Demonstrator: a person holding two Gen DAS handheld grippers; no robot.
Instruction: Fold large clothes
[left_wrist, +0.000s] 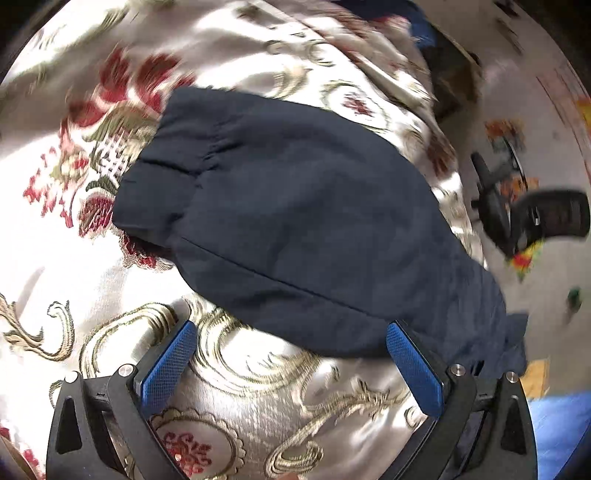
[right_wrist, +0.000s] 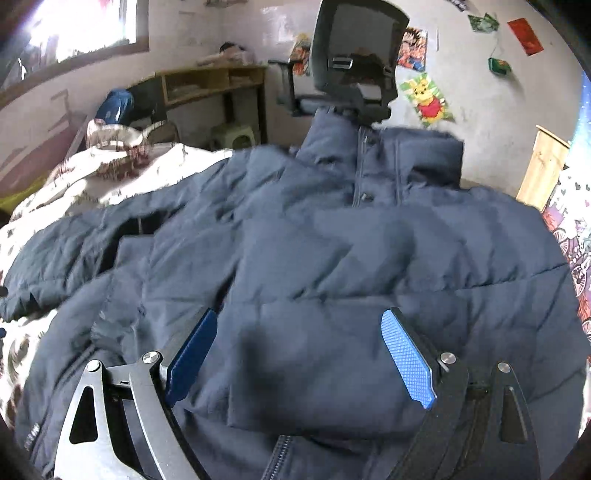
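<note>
I see my left gripper (left_wrist: 291, 363) wide open beside the dark navy padded jacket (right_wrist: 332, 258); my right gripper (right_wrist: 303, 350) gapes wide above it, holding nothing.

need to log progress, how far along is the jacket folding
Early. Done: the dark navy puffer jacket lies spread on the floral cream bedspread, and one cuffed sleeve lies stretched out on that bedspread. In hand: nothing; the left hand-held gripper and right hand-held gripper are both open. Left: fold in the sleeves, then the body.
</note>
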